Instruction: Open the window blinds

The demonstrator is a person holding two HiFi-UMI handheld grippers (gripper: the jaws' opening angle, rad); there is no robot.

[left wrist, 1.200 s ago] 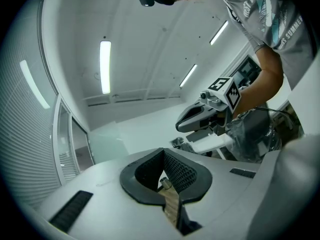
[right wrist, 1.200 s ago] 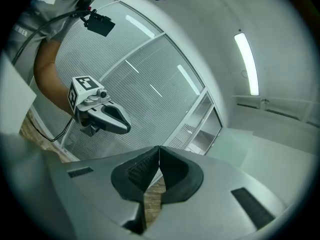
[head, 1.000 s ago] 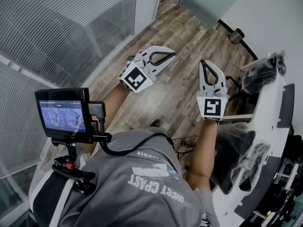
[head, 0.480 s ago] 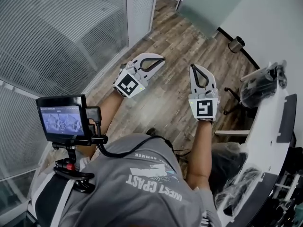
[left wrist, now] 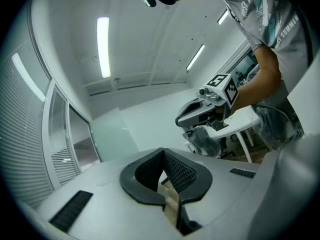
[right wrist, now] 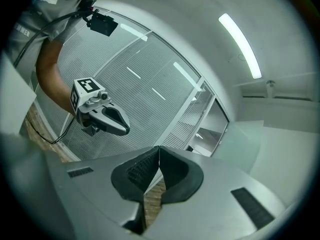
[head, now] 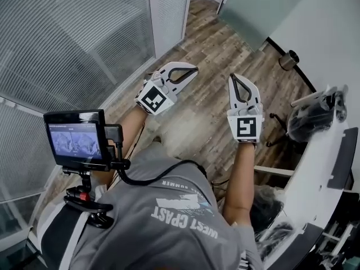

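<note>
Wood-plank floor, glass wall along the left, white desk (head: 315,173) at the right edge.

Window blinds (head: 67,32): hang down over the glass panels at the far left, slats lying across so little shows through. No cord or wand visible in any view.

Left gripper (head: 194,69): held over the floor, near the blinds but apart from them. Jaws closed tip to tip, nothing between them.

Right gripper (head: 233,79): just right of the left one, pointing the same way. Jaws likewise closed and empty.

Risks, as judged from here:
- With no control located, a pinch on the slats themselves would likely kink them.
- Closed jaws pushed at a thin cord would knock it aside, not catch it.
- The cable from the chest monitor (head: 75,139) hangs loose near the left arm; a long reach could snag it.
</note>
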